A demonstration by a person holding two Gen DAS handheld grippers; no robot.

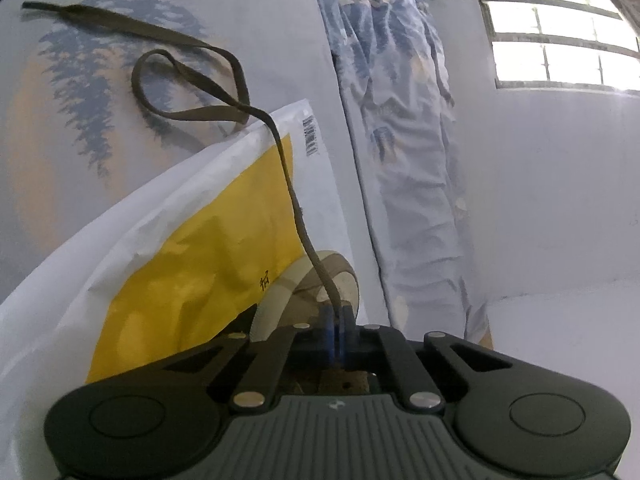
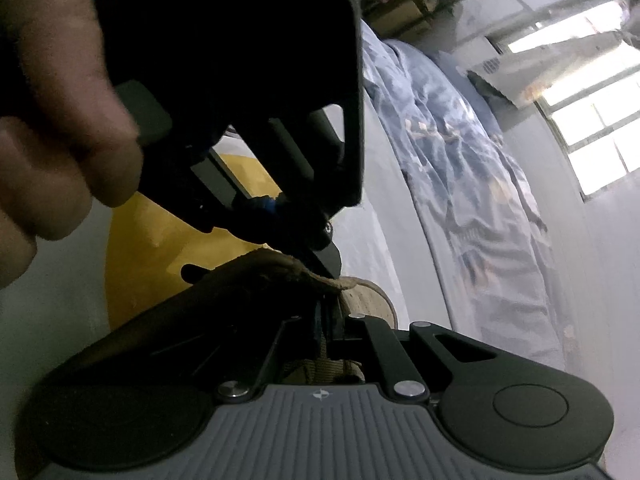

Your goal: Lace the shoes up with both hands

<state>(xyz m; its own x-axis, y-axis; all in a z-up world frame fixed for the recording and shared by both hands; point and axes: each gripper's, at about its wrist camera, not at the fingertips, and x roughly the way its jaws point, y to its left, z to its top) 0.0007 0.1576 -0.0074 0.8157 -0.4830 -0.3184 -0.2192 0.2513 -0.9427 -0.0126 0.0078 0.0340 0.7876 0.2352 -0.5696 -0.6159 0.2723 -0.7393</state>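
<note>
Pale bedsheet with tree print (image 1: 100, 128), white-and-yellow plastic bag (image 1: 192, 264) on it. Left gripper (image 1: 338, 322) pinched on flat brown shoelace (image 1: 288, 184) above tan canvas shoe (image 1: 320, 280). Right gripper (image 2: 328, 320) closed, seemingly on shoe's edge. Barred window (image 1: 560, 36) far right.

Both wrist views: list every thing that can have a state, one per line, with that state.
left gripper: shut on the shoelace.
right gripper: shut on the shoe's edge.
shoelace: pinched at one end, the rest loose and looped on the bedsheet.
shoe: resting on the yellow-and-white bag.
</note>
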